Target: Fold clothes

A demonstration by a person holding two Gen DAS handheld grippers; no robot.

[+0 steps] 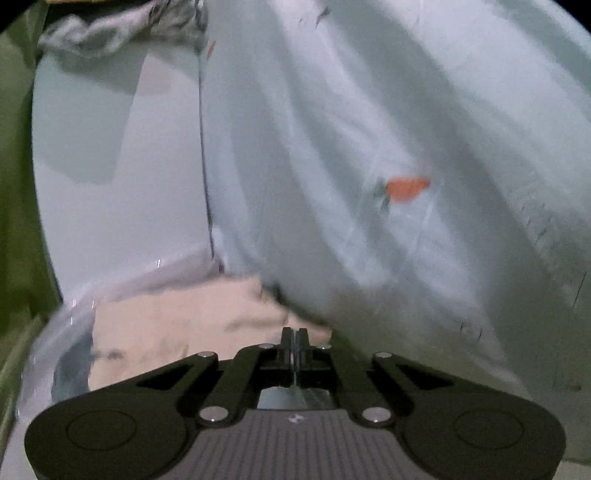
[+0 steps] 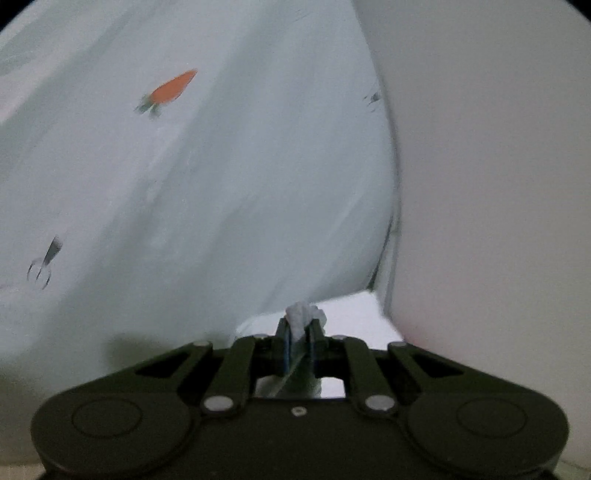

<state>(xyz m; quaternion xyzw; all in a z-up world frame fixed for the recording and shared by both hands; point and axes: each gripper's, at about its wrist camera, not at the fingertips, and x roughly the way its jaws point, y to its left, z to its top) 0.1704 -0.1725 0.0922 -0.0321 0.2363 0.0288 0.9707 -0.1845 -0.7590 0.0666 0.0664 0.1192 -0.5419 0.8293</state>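
Your left tool (image 1: pixel 294 334) is clamped on the edge of the pale garment (image 1: pixel 388 147), which rises right of it and fills that side. Your right tool (image 2: pixel 300 325) pinches a bunched corner of the same garment (image 2: pixel 184 184), which spreads left. A carrot print (image 2: pixel 171 88) marks the cloth. Crumpled grey fabric (image 1: pixel 118 29) lies far left; a plain wall (image 2: pixel 498 166) stands right.

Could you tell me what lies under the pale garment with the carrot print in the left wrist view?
Beside the left hand-held gripper, a beige folded cloth pokes out from under the garment. Whatever lies further beneath is covered.
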